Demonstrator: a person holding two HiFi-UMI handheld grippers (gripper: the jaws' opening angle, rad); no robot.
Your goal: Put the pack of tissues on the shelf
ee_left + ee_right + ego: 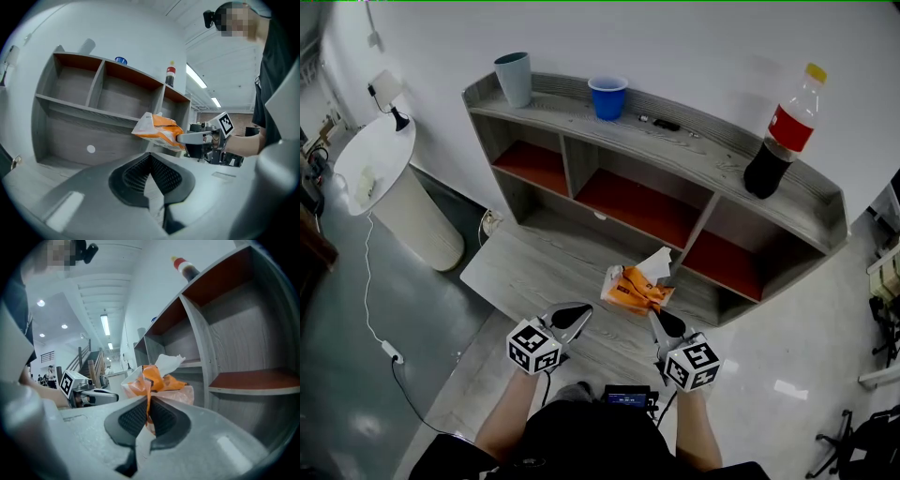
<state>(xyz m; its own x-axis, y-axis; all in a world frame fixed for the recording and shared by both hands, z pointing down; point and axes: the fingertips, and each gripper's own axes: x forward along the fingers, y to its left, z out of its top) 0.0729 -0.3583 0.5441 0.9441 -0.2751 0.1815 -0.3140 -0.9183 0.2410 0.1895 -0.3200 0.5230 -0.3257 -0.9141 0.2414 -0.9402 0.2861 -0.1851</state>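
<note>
Item: pack of tissues [636, 287], orange plastic wrapper, one white sheet standing out of the top.
Location: held off the surface, in front of the shelf [675, 141], near the upright between its middle and right lower compartments; not yet resting on any board.
Weight (judged): light; one gripper carries it without visible sag.
Stiffness (judged): soft. The wrapper is creased and bunched where it is pinched, so the body can fold or swing under the grip.
Surface (judged): smooth film, likely slippery; a thin pinch may creep.
Fragility: low for the pack; the loose sheet can tear or pull out.
Recommended hold (judged): across the filled body or a firm fold of wrapper, never on the white sheet.
Right gripper [662, 319]: clamped on the pack. In the right gripper view the pads close on an orange fold of wrapper, and the bulk of the pack [161, 380] sits beyond the tips.
Left gripper [572, 317]: jaws brought together with nothing between them; it hangs beside the right gripper and clear of the pack [159, 131].
Top board of shelf: carries a grey cup [515, 79], a blue cup [607, 97] and a cola bottle [778, 131]; the compartments below appear bare.
</note>
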